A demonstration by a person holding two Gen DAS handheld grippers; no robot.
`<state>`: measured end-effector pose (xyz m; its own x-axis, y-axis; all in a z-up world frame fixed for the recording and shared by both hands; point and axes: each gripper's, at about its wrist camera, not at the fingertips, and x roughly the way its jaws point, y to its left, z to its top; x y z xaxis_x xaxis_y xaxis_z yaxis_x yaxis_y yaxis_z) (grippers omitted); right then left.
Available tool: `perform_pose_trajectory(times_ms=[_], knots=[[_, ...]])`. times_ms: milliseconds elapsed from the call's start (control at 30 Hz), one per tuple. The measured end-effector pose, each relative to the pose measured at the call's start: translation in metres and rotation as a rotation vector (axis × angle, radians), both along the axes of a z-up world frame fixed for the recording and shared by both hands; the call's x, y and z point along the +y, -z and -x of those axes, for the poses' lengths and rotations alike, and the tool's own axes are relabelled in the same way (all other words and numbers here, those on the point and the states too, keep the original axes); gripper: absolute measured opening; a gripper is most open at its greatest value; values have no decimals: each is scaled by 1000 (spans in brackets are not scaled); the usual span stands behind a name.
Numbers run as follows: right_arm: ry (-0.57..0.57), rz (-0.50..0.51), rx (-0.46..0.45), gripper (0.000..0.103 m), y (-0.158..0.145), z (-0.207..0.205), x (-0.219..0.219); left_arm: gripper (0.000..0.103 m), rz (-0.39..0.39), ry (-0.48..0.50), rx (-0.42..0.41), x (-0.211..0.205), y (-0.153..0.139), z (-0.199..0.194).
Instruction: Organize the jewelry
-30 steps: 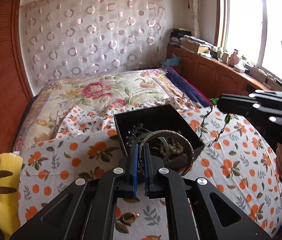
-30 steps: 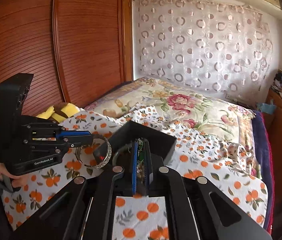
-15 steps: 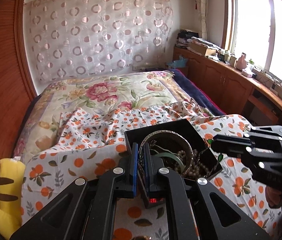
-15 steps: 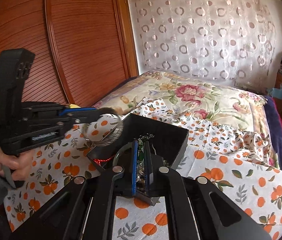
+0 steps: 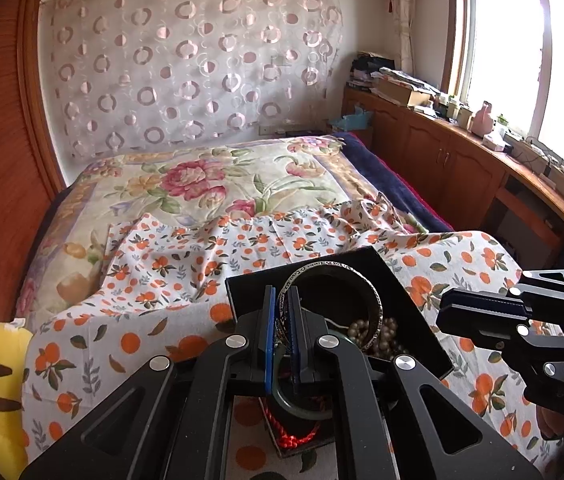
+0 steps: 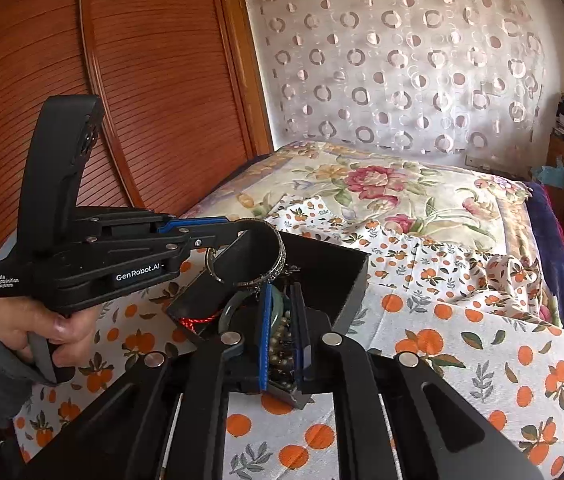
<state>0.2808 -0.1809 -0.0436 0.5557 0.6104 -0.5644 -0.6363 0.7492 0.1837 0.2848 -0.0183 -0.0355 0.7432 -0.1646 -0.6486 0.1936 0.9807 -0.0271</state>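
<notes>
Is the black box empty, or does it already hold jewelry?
Not empty. The black box holds a bead string, a green bangle and a red cord.

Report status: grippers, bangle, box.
Left gripper shut on bangle above black box. Right gripper opening over beads. Nothing blocking.

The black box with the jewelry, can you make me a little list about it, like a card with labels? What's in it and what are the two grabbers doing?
box: black box, open, on the orange-print cloth on the bed
inside: pearl beads, green bangle, red cord
left gripper: shut on the silver bangle, holding it above the box
right gripper: over the box, jaws opening, beads seen between them
not clear: whether the right gripper holds anything
</notes>
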Motion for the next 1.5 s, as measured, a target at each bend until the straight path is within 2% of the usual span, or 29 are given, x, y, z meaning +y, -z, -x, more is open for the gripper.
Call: perform_pose_trajectory(times_ms=[300,467,600,700,767,800,833,1100,1233,1500], knots=[[7,11,-15,11,-7,3,1,8,14,18,-15,1,-9,7],[-15,35,-22,11,-11,16,8,9,16,12,-34,15,-19,33],[-33,58,-18,11,-10,32,14,14,5,7,-23,29,-16,56],[-49,67,-5,11,-4,47,20,14,-5,4,5,40,-6,76],[-57,68,5,20,-1,55,24,16,-10,4,23,45,0,85],[-64,70,11,28,3,61,27,20,-10,5,33,47,3,89],[-70,77,16,30,6,66,31,25,-12,7,44,49,8,94],[-72,116,72,30,33,88,40,43,-28,51,130,50,43,109],[-57,127,86,30,40,92,38,43,-27,79,175,46,58,107],[-55,140,103,30,47,95,38,42,-28,105,199,40,69,107]])
